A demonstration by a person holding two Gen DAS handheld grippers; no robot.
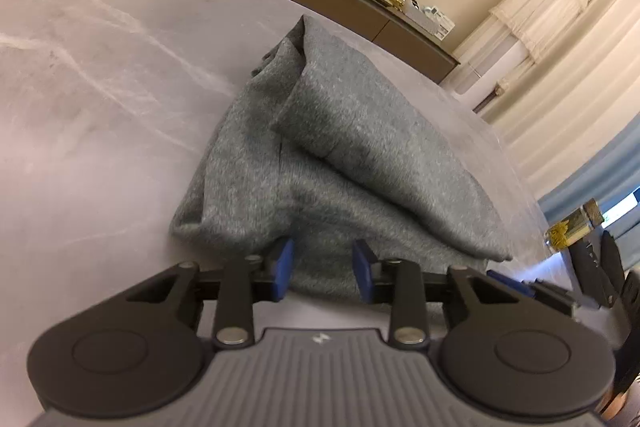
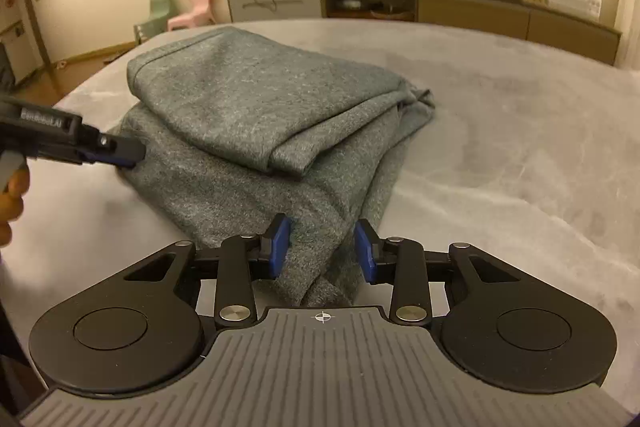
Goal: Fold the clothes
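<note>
A grey knit garment lies folded in a thick bundle on the grey marble table, its upper layer doubled back. My left gripper is open at the near edge, with cloth lying between its blue pads. Part of the right gripper pokes in at the lower right of this view. In the right wrist view the garment fills the centre. My right gripper is open, with a narrow end of the cloth running between its pads. The left gripper, held by a hand, touches the garment's left edge.
A long sideboard with glasses, ornaments and a fruit dish runs along the far wall. Small pink and green chairs stand on the floor beyond the table. Bare tabletop stretches right of the garment. Curtains hang at the right.
</note>
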